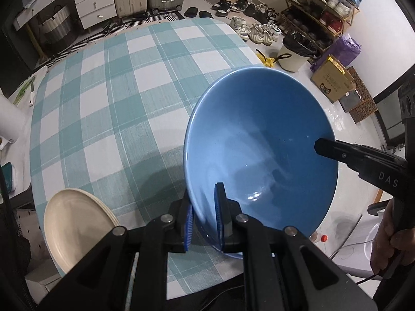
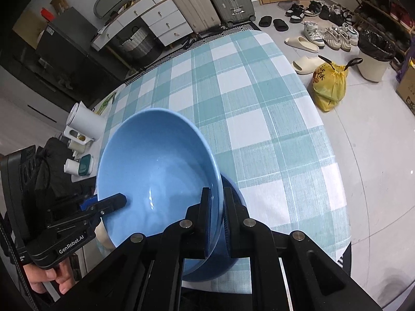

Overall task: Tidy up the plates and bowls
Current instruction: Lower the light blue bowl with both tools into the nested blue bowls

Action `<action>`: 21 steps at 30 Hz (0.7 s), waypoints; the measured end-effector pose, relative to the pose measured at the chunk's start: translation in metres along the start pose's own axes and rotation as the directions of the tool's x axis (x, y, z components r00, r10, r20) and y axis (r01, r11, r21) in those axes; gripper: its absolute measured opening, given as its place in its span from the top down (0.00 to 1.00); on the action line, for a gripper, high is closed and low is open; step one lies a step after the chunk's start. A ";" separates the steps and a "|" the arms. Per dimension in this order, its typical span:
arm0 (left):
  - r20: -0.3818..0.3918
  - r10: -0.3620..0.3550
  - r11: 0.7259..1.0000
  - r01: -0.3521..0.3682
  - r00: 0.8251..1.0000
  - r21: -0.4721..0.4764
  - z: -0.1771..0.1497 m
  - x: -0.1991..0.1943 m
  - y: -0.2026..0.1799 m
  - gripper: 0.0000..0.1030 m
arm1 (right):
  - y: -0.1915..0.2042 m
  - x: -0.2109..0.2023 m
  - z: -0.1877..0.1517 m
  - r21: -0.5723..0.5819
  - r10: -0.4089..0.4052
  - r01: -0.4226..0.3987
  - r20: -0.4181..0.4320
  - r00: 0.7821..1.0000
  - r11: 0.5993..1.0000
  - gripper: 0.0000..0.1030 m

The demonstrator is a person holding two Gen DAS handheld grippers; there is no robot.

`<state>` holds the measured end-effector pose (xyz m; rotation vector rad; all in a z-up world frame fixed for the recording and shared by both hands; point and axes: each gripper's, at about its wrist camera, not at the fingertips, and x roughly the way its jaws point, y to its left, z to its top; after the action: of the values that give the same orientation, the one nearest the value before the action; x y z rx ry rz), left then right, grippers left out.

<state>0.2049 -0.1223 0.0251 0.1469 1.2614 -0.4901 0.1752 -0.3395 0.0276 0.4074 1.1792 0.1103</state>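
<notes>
Blue bowl (image 1: 259, 150), glazed, rigid, slippery and breakable, is pinched at opposite rims by left gripper (image 1: 203, 223) and right gripper (image 2: 215, 223) fingers.

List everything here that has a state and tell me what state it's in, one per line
Blue bowl: tilted, held by both grippers on opposite rims, over the table.
Left gripper: shut on the bowl's rim.
Right gripper: shut on the bowl's rim.
Cream plates: stacked, lying on the table's near edge.
Checked tablecloth: spread flat.
Yellow bag: tied shut, on the floor.
</notes>
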 end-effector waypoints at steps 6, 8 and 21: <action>-0.019 -0.021 1.000 0.021 1.000 -0.009 -0.016 0.010 0.003 0.89 | 0.000 0.010 -0.015 -0.023 -0.015 0.015 -0.024 1.000 1.000 0.91; -0.048 -0.045 0.999 0.045 0.998 -0.008 -0.022 0.018 0.004 0.88 | 0.000 0.013 -0.020 -0.029 -0.028 0.027 -0.015 1.000 0.999 0.91; 0.068 0.109 0.992 -0.113 0.992 0.061 -0.050 0.036 -0.007 0.88 | -0.004 0.011 -0.049 -0.010 0.009 -0.008 0.102 0.995 1.000 0.89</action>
<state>0.1664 -0.1197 -0.0235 0.2532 1.1679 -0.4364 0.1344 -0.3274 0.0006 0.4053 1.0757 0.1013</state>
